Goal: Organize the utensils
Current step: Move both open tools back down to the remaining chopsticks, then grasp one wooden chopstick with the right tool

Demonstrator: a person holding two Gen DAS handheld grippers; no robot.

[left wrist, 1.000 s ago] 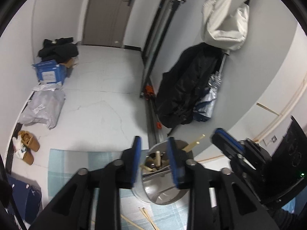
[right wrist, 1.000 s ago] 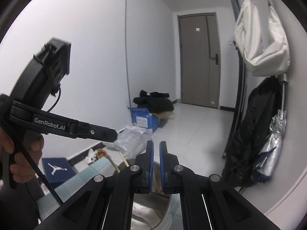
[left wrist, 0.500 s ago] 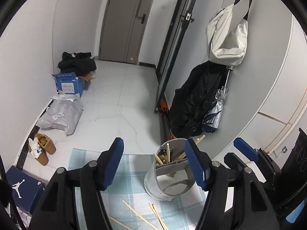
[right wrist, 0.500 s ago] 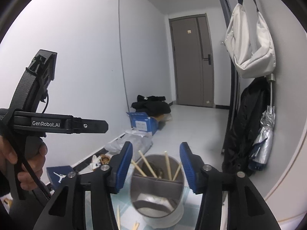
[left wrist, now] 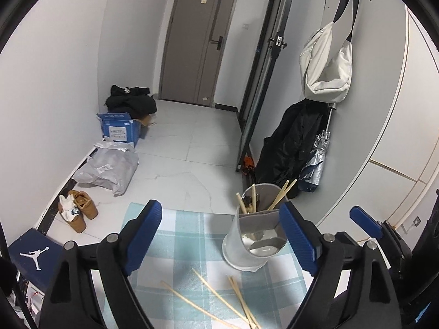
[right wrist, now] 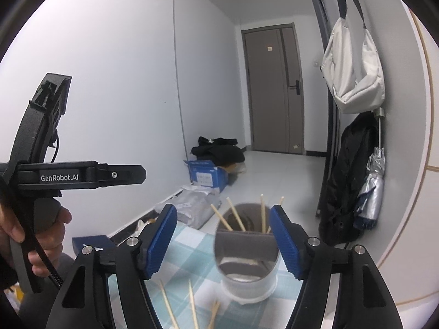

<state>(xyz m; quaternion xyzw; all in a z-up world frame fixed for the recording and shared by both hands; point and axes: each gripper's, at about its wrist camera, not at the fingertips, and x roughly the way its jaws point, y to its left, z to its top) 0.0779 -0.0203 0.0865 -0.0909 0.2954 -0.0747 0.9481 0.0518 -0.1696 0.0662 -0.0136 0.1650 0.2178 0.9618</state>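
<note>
Your left tongs (left wrist: 221, 237) and right tongs (right wrist: 223, 242) have just been opening and stand wide, holding nothing. The holder (left wrist: 253, 235) stands near the cloth's (left wrist: 181, 235) far edge; a push can tip it. Loose chopsticks (left wrist: 211, 292) lie before it, with free room left.

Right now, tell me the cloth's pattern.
The cloth is a light teal-and-white check, clearest in the left wrist view.

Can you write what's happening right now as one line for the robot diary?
left gripper: open, empty | right gripper: open, empty | chopsticks: loose on cloth | holder: upright
</note>
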